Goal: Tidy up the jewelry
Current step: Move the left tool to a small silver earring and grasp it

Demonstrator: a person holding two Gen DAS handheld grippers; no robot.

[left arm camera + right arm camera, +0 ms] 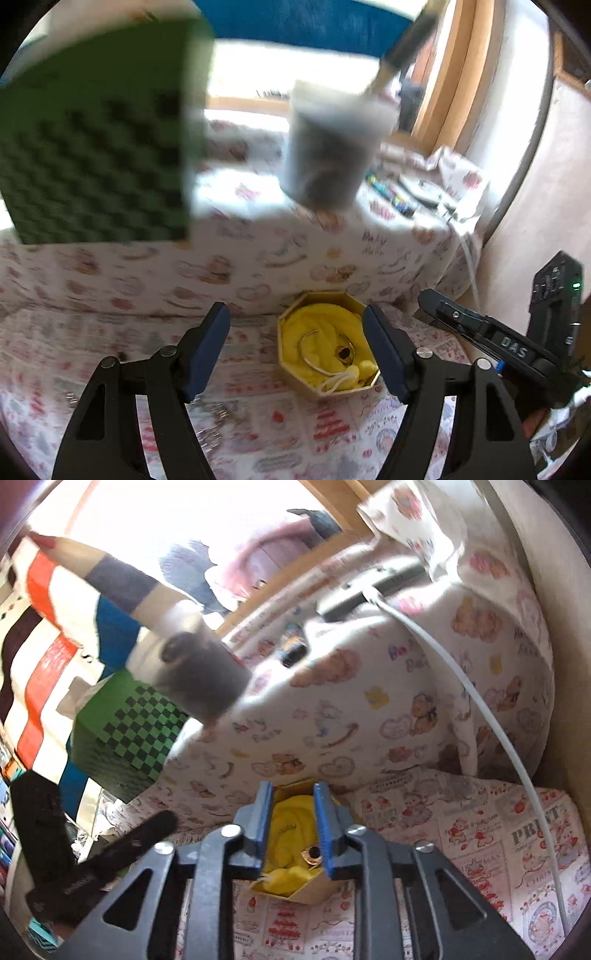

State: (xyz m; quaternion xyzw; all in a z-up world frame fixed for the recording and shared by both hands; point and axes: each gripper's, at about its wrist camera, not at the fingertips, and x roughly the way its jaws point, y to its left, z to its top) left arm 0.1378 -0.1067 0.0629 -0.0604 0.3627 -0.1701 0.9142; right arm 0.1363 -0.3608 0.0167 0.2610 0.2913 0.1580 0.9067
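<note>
The light, stiff gold bangle [325, 350] lies on soft yellow cloth [314, 328] in the box [295, 380], left gripper [295, 350] fingers spread, right gripper [291, 830] fingers slightly parted, empty; best pinched across its thin rim.

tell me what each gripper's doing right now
Left gripper: open, holding nothing, above the box.
Right gripper: partly open, empty, over the same box.

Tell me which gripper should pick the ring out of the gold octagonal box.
Right. The right gripper is directly over the gold octagonal box, its blue fingers framing the gold ring on the yellow cloth. The left gripper is wide open, farther back.
</note>
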